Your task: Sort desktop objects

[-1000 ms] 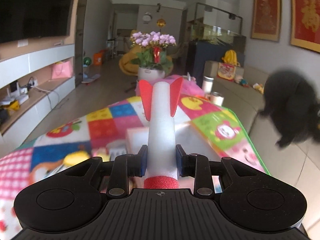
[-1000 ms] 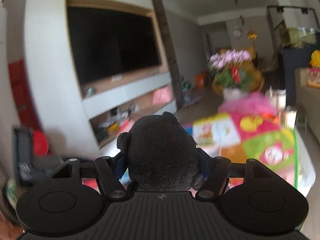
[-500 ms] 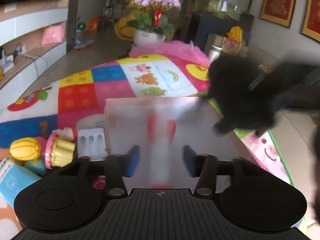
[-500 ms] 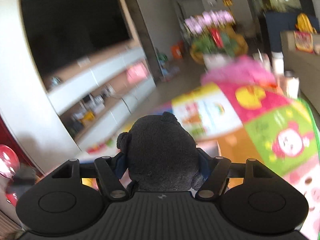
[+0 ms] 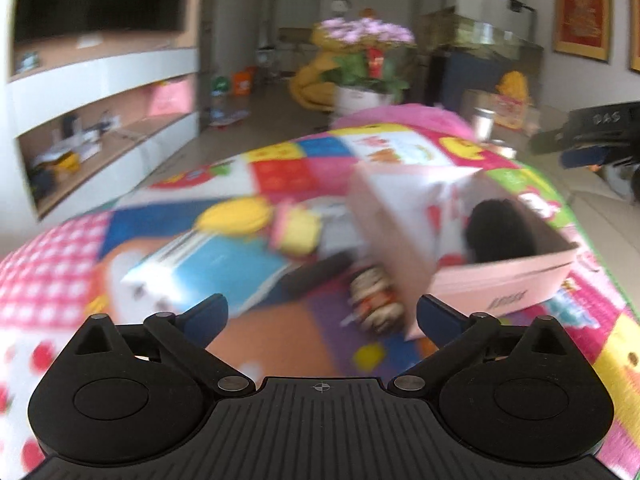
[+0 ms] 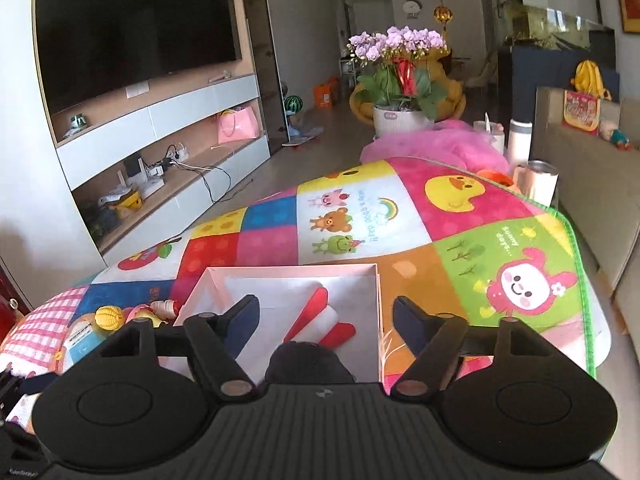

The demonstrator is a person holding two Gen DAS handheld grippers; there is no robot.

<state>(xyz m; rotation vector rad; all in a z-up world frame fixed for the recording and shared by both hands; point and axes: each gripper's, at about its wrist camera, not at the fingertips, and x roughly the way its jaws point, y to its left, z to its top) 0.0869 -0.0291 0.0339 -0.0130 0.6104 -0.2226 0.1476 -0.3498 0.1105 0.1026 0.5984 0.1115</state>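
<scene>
On the patchwork mat (image 5: pixel 288 172), a blue box (image 5: pixel 208 268), a yellow toy (image 5: pixel 236 214) and a striped toy (image 5: pixel 376 300) lay to the left of the pink box (image 5: pixel 500 284), with the left gripper (image 5: pixel 320 316) spread wide and empty above them. Inside the pink box (image 6: pixel 378 308) lay the black plush toy (image 6: pixel 308 364) and the red-finned white rocket (image 6: pixel 324 320). The right gripper (image 6: pixel 324 320) hung released over them, and a flower pot (image 6: pixel 400 118) and cups (image 6: pixel 538 178) stood well beyond.
</scene>
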